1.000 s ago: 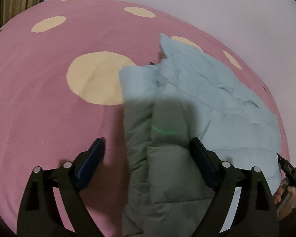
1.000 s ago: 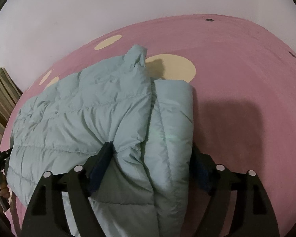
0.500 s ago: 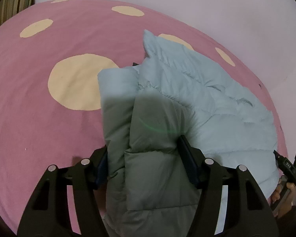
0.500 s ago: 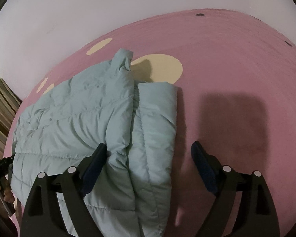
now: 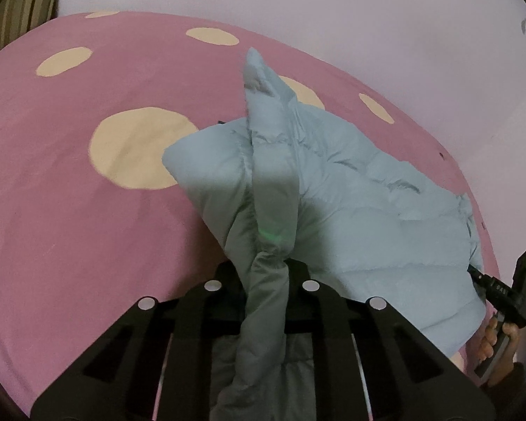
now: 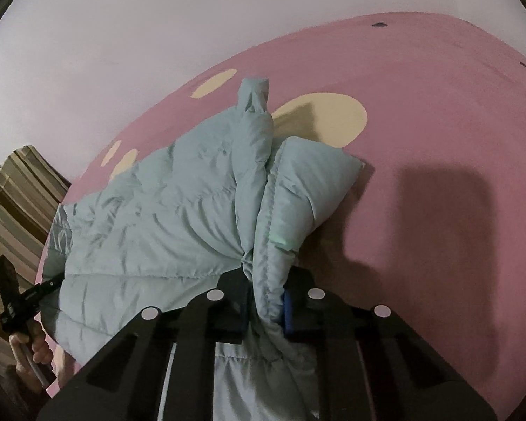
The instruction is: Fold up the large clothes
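both grippers now clamped, left gripper (image 5: 268,277) (right gripper (image 6: 264,301) too) pinching jacket (image 5: 350,217)

Both wrist views close over jacket (image 5: 350,210)

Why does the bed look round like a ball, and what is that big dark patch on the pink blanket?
Both wrist views use fisheye lenses, so the pink bedspread bulges like a dome with black corners. In the right wrist view, the dark patch is a blocky shadow beside the puffy jacket. In the left wrist view, a faint green glow sits on the shaded jacket.
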A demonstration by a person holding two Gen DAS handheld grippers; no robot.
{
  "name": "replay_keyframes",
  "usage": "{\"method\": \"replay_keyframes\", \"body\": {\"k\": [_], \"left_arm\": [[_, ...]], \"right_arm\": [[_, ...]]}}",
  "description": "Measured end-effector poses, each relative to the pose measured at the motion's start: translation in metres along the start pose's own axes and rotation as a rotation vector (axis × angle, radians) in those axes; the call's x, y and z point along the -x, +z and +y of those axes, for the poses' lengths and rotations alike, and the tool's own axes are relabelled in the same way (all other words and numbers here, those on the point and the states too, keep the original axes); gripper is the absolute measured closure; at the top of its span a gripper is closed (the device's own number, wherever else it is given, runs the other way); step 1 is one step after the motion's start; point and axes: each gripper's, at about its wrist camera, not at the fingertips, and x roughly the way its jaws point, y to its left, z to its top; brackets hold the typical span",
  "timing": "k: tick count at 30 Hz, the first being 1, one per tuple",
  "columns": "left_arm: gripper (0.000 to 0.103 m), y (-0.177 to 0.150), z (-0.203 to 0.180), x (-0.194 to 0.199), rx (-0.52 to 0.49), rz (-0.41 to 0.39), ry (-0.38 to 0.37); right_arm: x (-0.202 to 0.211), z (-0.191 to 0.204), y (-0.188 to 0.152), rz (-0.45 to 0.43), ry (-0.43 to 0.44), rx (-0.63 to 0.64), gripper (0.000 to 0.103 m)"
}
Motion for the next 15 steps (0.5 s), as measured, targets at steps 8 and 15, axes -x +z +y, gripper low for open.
{"method": "replay_keyframes", "body": {"k": [8,15], "left_arm": [[0.092,-0.035,0.020,0.056,0.017,-0.008,0.008],[0.092,-0.084,0.042,0.104,0.069,0.001,0.012]], "right_arm": [[0.035,0.022,-0.044,0.026,0.046,0.019,0.090],[0.062,0.029,-0.095,0.067,0.080,0.004,0.090]]}}
